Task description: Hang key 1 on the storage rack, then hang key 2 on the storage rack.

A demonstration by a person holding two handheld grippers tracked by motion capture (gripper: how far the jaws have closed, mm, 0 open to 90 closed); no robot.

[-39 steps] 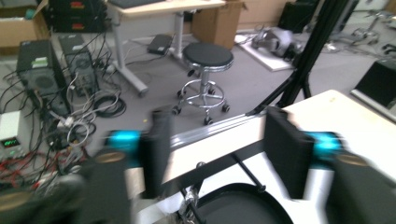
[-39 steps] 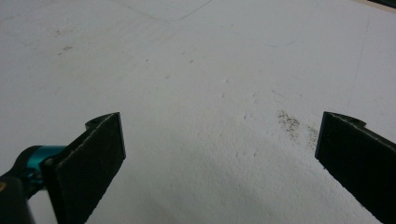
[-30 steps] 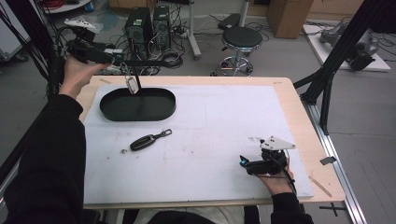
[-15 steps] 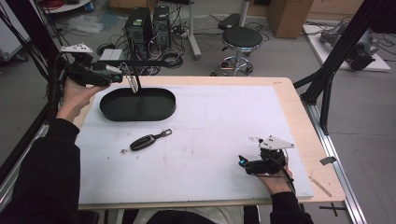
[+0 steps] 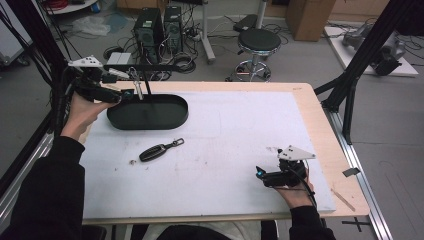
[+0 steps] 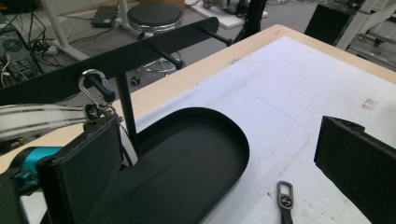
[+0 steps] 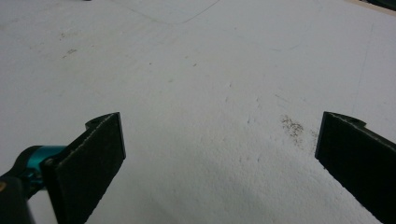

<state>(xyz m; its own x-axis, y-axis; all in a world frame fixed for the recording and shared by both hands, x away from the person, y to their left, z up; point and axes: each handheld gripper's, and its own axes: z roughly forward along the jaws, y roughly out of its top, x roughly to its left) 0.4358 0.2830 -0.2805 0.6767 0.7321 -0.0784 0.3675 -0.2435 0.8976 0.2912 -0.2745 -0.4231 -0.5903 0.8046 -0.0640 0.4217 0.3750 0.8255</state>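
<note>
Carabiner (image 6: 92, 80) now hangs on a peg of the black rack (image 6: 122, 58) above the oval tray (image 5: 148, 111), since my left gripper (image 5: 122, 95) has backed away with jaws open, while the right gripper (image 5: 260, 173) rests open and the key fob (image 5: 156, 150) waits.

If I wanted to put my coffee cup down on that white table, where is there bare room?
The widest free patch is mid-table, between the key fob, the black tray and the right gripper. The far right corner is bare too. It is crowded at far left, where the left gripper sits by the hook rack.
</note>
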